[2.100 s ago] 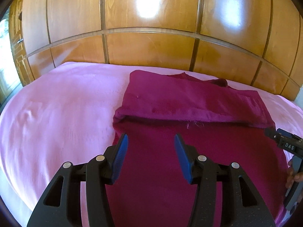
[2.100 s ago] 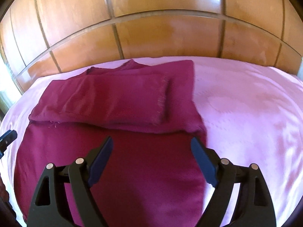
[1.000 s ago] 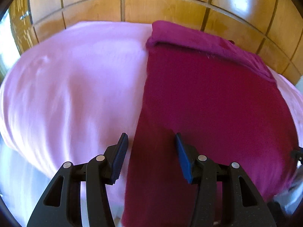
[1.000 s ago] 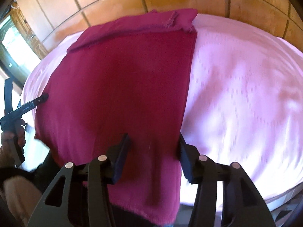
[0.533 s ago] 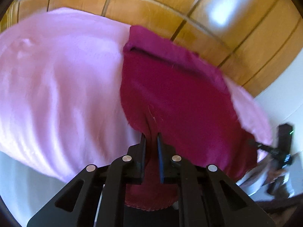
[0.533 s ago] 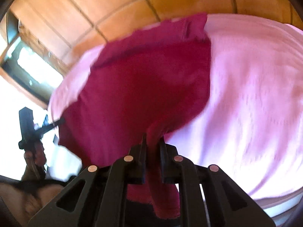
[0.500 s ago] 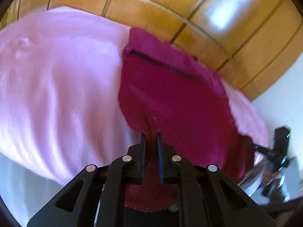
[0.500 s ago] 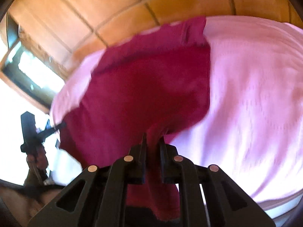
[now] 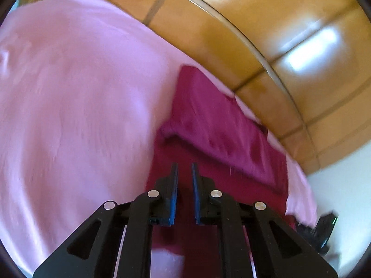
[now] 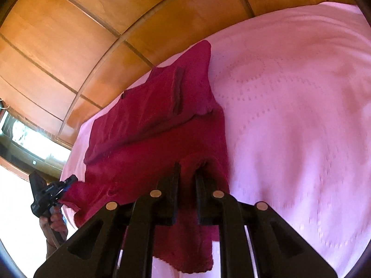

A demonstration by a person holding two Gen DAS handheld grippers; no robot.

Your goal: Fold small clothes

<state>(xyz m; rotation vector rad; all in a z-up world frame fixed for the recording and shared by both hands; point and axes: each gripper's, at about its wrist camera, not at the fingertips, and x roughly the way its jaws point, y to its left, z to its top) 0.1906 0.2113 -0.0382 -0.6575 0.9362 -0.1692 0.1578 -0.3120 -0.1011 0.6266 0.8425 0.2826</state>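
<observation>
1. We are watching the dark red garment (image 10: 160, 125) lying on the pink bedspread (image 10: 289, 115), its folded band running across the frame's centre, ahead of both grippers.
2. We are clamping its near edge with the right gripper (image 10: 186, 176).
3. We are likewise gripping that edge with the left gripper (image 9: 184, 173), lower centre, so both sit equally near.
</observation>
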